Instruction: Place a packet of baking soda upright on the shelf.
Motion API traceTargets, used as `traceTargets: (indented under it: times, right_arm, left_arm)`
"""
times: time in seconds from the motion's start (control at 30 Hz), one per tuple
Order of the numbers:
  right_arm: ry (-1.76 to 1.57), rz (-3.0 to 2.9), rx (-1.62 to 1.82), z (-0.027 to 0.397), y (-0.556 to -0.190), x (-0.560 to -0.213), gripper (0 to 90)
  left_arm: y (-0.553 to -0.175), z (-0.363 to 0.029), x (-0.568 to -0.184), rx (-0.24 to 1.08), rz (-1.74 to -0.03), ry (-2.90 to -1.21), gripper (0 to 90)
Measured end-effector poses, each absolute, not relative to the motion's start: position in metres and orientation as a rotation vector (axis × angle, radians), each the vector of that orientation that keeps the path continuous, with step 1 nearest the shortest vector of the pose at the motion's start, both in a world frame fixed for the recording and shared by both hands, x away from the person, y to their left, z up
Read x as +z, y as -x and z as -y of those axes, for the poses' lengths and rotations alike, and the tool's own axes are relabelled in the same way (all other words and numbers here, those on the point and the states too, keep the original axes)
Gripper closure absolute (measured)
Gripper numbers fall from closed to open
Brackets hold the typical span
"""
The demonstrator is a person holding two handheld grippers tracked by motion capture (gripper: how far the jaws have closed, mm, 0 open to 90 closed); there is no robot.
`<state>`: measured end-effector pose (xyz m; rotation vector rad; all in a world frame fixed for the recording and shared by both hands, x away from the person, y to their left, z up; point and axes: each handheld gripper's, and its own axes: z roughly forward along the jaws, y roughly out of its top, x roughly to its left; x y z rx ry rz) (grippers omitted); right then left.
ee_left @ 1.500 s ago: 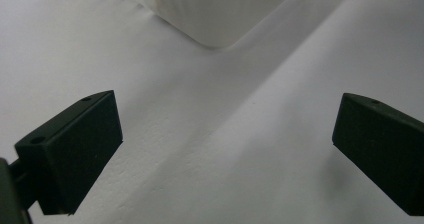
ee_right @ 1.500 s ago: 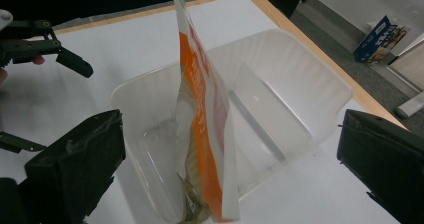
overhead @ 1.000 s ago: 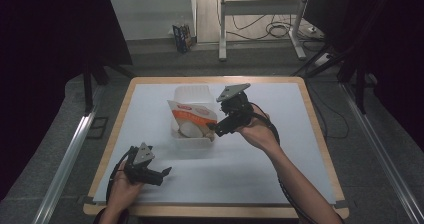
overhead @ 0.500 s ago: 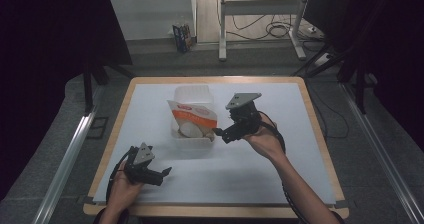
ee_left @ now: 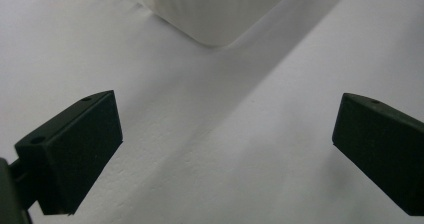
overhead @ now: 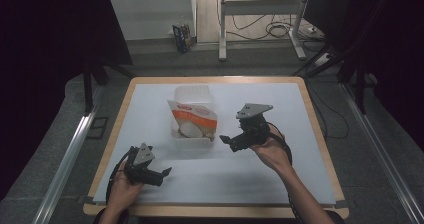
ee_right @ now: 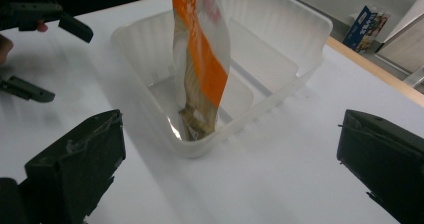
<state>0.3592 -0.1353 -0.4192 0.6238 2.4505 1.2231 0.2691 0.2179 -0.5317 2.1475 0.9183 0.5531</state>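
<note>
Two grippers, left and right, gape empty; the light, crinkly pouch in the mid-tabletop tub likely lifts by its top edge.

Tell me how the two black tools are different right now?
The left black tool lies low on the white table near the front edge; the right black tool is held raised beside the clear plastic tub. The left points right, the right points left. Both are open and empty.
</note>
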Motion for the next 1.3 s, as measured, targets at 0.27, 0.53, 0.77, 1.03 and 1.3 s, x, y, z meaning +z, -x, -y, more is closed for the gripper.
traceTargets:
  times: [0.27,0.53,0.77,1.03,1.3]
  right_arm:
    - [-0.690,-2.418,1.244,0.157,-0.350,-0.426,0.0]
    - [-0.740,-2.406,1.240,0.178,-0.337,-0.433,0.0]
    - [-0.799,-2.399,1.201,0.199,-0.330,-0.443,0.0]
    - [-0.865,-2.351,1.186,0.224,-0.324,-0.450,0.0]
    - [-0.914,-2.298,1.174,0.248,-0.312,-0.458,0.0]
  left_arm:
    - [-0.269,-0.218,-0.531,0.554,-0.915,-2.146,0.0]
    - [-0.268,-0.218,-0.531,0.554,-0.907,-2.149,0.0]
    - [-0.268,-0.217,-0.531,0.553,-0.907,-2.146,0.0]
    - [-0.268,-0.217,-0.531,0.555,-0.906,-2.153,0.0]
    - [-0.268,-0.217,-0.531,0.558,-0.908,-2.155,0.0]
